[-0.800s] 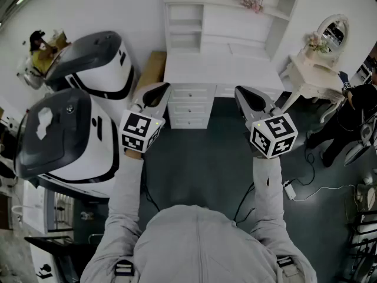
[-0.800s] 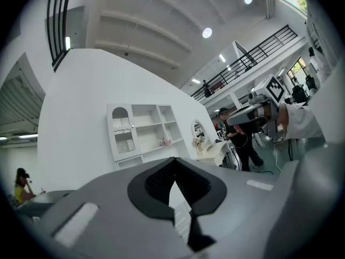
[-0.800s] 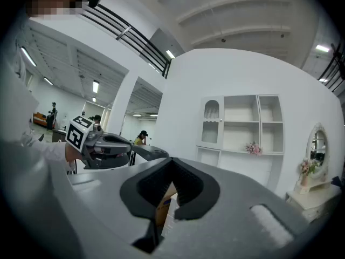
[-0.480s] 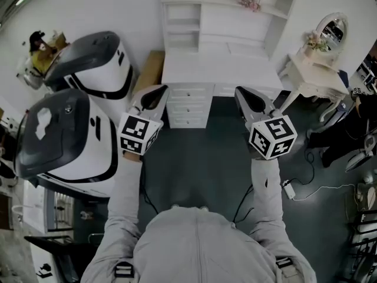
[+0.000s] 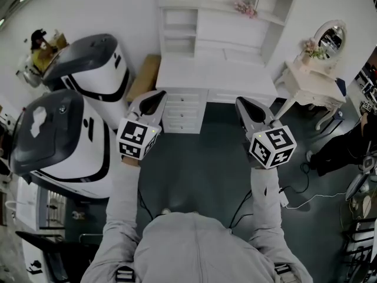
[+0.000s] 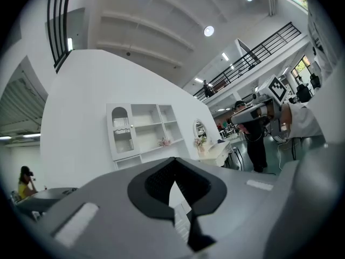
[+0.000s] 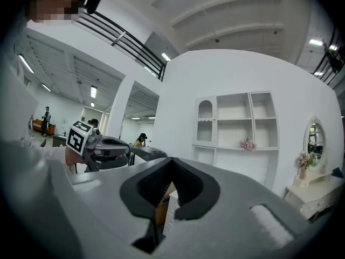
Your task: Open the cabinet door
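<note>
A white desk (image 5: 215, 75) with a shelf hutch (image 5: 203, 10) stands ahead by the wall. The hutch's left end has a cabinet door (image 6: 121, 131) with an arched glass pane, also in the right gripper view as the door (image 7: 205, 123); it looks closed. My left gripper (image 5: 154, 99) and right gripper (image 5: 246, 106) are held level in front of the desk, well short of it. The left gripper (image 6: 173, 163) is shut and holds nothing. The right gripper (image 7: 172, 163) is shut too, with nothing in it.
Two big white-and-black pod machines (image 5: 59, 134) (image 5: 88, 63) stand at the left, with a cardboard box (image 5: 144, 75) beside the desk. Three drawers (image 5: 182, 111) fill the desk's left front. A white vanity with mirror (image 5: 312, 75) stands right. Cables and a power strip (image 5: 283, 196) lie on the dark floor.
The head view has shifted a little: more of the hutch shows at the top and the pod machines sit further left. Both grippers stay shut in nearly the same places.
</note>
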`<control>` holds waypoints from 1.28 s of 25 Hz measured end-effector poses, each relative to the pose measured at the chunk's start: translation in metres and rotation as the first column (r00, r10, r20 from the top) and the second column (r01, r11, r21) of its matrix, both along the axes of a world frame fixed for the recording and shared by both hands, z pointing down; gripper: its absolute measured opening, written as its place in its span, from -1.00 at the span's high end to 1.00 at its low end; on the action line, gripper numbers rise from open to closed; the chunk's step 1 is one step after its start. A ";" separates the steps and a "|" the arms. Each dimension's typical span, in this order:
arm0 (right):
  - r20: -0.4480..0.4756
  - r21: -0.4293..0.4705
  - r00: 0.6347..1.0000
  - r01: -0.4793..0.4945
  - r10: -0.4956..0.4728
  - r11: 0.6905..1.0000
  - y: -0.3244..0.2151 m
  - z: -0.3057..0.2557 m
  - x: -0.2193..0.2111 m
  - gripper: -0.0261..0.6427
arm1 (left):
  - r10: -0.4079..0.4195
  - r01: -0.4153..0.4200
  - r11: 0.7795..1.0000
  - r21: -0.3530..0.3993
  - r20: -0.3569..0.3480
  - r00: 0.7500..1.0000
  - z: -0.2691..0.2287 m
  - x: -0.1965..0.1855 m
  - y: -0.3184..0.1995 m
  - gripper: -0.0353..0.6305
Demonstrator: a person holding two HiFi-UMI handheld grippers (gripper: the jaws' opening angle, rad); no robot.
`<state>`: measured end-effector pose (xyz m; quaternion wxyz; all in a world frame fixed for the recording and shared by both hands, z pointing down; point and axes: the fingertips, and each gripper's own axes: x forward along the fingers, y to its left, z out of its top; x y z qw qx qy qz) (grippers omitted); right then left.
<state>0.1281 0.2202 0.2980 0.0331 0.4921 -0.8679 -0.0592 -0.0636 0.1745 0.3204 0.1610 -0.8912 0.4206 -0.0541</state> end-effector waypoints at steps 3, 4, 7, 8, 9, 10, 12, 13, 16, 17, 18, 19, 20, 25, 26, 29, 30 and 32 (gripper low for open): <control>-0.009 -0.003 1.000 0.011 -0.011 1.000 -0.002 0.003 0.009 0.92 | -0.008 0.008 1.000 0.013 0.001 1.000 -0.001 0.012 0.002 0.84; -0.011 -0.005 1.000 0.014 -0.014 1.000 -0.004 0.004 0.011 0.92 | -0.006 0.006 1.000 0.015 0.007 1.000 0.001 0.017 0.003 0.84; -0.008 -0.010 0.999 0.031 -0.031 0.999 -0.012 0.009 0.009 0.92 | -0.004 0.003 1.000 0.013 0.024 1.000 0.004 0.026 0.002 0.84; -0.006 -0.012 0.999 0.039 -0.039 0.999 -0.016 0.010 0.008 0.92 | -0.004 0.004 1.000 0.012 0.023 1.000 0.003 0.028 0.001 0.84; -0.004 -0.016 0.999 0.045 -0.046 0.999 -0.020 0.011 0.008 0.92 | -0.006 0.006 1.000 0.011 0.019 1.000 0.002 0.029 0.000 0.84; -0.003 -0.020 0.999 0.050 -0.050 0.999 -0.024 0.012 0.009 0.92 | -0.010 0.010 1.000 0.009 0.016 1.000 0.001 0.030 -0.003 0.84; -0.003 -0.024 0.998 0.056 -0.056 0.998 -0.032 0.013 0.010 0.92 | -0.018 0.018 1.000 0.006 0.014 1.000 0.001 0.030 -0.009 0.84; -0.004 -0.022 0.998 0.059 -0.059 0.998 -0.037 0.013 0.010 0.92 | -0.022 0.022 1.000 0.006 0.014 1.000 0.000 0.029 -0.013 0.84; 0.004 -0.014 0.998 0.066 -0.066 0.998 -0.055 0.011 0.011 0.92 | -0.030 0.029 1.000 0.010 0.016 0.999 0.000 0.029 -0.030 0.84; 0.007 -0.012 0.998 0.068 -0.068 0.998 -0.062 0.010 0.012 0.92 | -0.031 0.030 0.999 0.011 0.015 0.999 0.000 0.030 -0.038 0.84; 0.008 -0.011 0.998 0.069 -0.069 0.998 -0.070 0.011 0.014 0.92 | -0.031 0.031 0.999 0.011 0.014 0.999 0.001 0.031 -0.047 0.84; 0.006 -0.011 0.998 0.069 -0.069 0.998 -0.080 0.011 0.015 0.92 | -0.032 0.032 0.999 0.011 0.013 0.999 0.002 0.032 -0.057 0.84; 0.003 -0.011 0.998 0.068 -0.068 0.998 -0.090 0.011 0.016 0.92 | -0.031 0.031 0.999 0.011 0.011 0.999 0.002 0.033 -0.068 0.84; -0.006 -0.005 0.998 0.064 -0.064 0.998 -0.153 0.006 0.020 0.92 | -0.021 0.021 0.999 0.027 0.008 1.000 -0.003 0.038 -0.137 0.84; -0.007 -0.001 0.998 0.061 -0.061 0.998 -0.167 0.003 0.020 0.92 | -0.018 0.018 0.999 0.030 0.008 1.000 -0.006 0.038 -0.152 0.84; -0.004 0.010 0.999 0.048 -0.048 0.999 -0.211 -0.008 0.021 0.92 | -0.007 0.007 1.000 0.030 0.005 1.000 -0.014 0.039 -0.198 0.84; -0.005 0.011 0.999 0.049 -0.049 0.999 -0.224 -0.011 0.020 0.92 | -0.003 0.002 1.000 0.028 0.004 1.000 -0.016 0.039 -0.213 0.84; -0.016 0.013 0.998 0.053 -0.053 0.998 -0.249 -0.015 0.015 0.92 | 0.008 -0.009 1.000 0.024 0.009 1.000 -0.018 0.038 -0.241 0.84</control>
